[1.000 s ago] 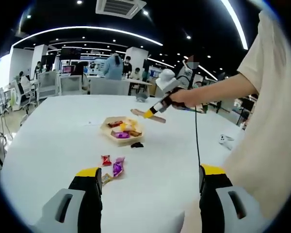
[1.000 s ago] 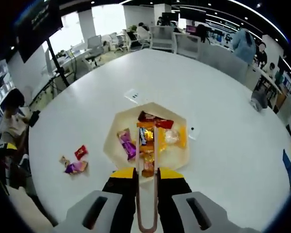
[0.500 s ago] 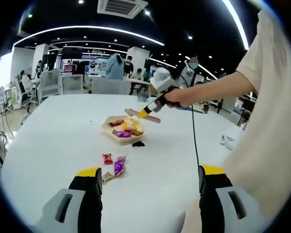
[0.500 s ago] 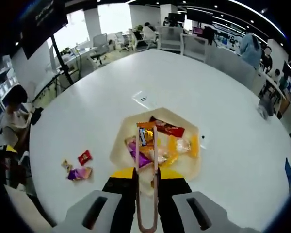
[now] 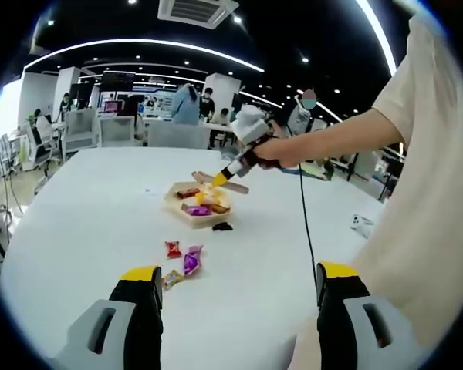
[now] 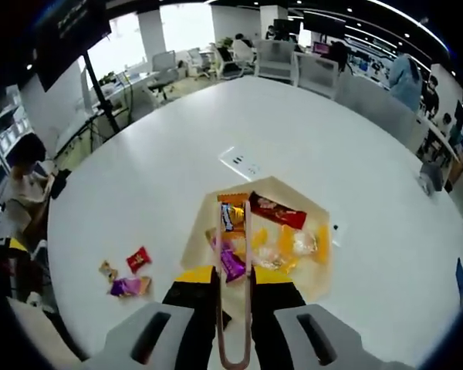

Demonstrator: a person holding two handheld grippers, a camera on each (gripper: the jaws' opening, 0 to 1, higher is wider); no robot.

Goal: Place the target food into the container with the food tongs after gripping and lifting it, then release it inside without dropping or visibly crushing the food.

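Observation:
A beige hexagonal tray (image 6: 251, 179) holds several wrapped sweets on the round white table (image 6: 355, 139). My right gripper (image 6: 233, 274) is shut on wooden food tongs (image 6: 233, 308). The tongs' tips pinch a blue-wrapped sweet (image 6: 230, 217), held above the tray's left part. In the left gripper view, the right gripper (image 5: 247, 146) hangs over the tray (image 5: 172, 199) with the tongs (image 5: 220, 179) pointing down at it. My left gripper (image 5: 239, 285) is open over the near table with nothing between its jaws.
Loose sweets lie on the table: a red one (image 6: 138, 259), a purple one (image 6: 127, 287) and a small one (image 6: 106, 270). A dark sweet (image 5: 221, 227) sits beside the tray. A white label (image 6: 243, 162) lies beyond it. The person's arm (image 5: 347, 139) reaches across.
The right gripper has carried the tongs and blue sweet a little farther left over the tray, still pinched. The left gripper has stayed put.

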